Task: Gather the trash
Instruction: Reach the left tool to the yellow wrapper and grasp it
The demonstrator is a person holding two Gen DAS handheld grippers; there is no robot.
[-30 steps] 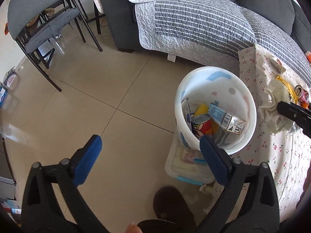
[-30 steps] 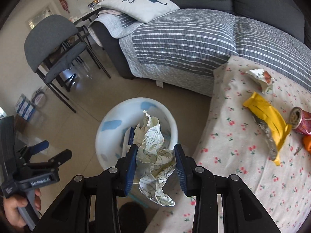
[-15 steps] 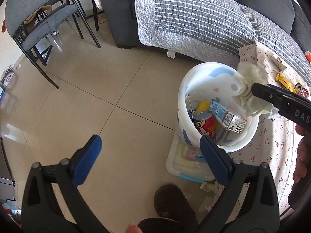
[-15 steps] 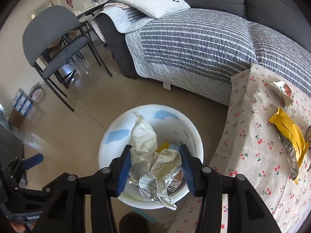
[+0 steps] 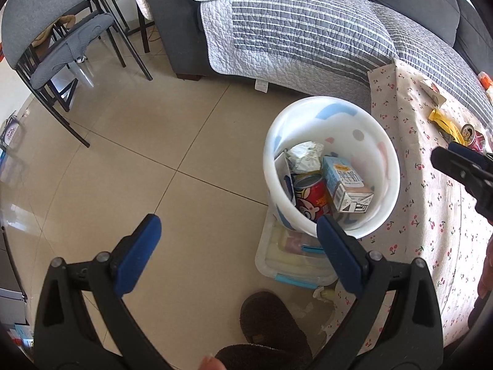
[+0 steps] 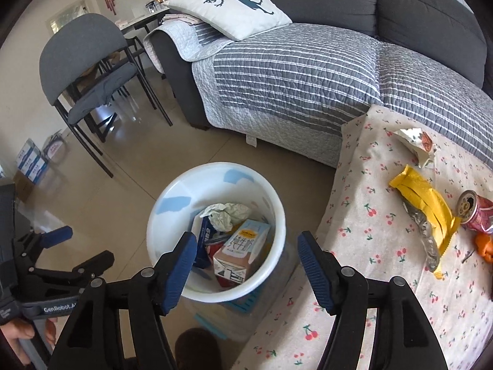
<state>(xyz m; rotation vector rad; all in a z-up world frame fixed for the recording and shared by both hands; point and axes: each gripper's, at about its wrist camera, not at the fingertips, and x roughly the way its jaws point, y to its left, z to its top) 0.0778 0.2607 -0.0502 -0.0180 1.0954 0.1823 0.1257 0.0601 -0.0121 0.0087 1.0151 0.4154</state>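
Observation:
A white bin (image 5: 382, 141) (image 6: 172, 191) stands on the floor beside the cherry-print table (image 5: 431, 215) (image 6: 369, 215). In it lie a crumpled paper wad (image 5: 303, 157) (image 6: 226, 214), a milk carton (image 5: 346, 185) (image 6: 242, 251) and a red can (image 5: 311, 195). My right gripper (image 6: 246, 259) is open and empty above the bin's near rim. My left gripper (image 5: 237, 243) is open and empty over the floor left of the bin. On the table lie a yellow wrapper (image 6: 426, 200), a red can (image 6: 474, 212) and a torn wrapper (image 6: 416, 141).
A clear plastic box (image 5: 292, 262) sits under the bin. A brown slipper (image 5: 271, 320) is on the floor near it. A grey sofa with a striped quilt (image 6: 292, 71) stands behind. A grey chair (image 6: 89, 71) is at the left. An orange scrap (image 6: 483, 243) lies at the table's right.
My right gripper carried the crumpled paper over the bin, opened and let it go. The paper now lies in the bin. The left gripper stayed open and hardly moved.

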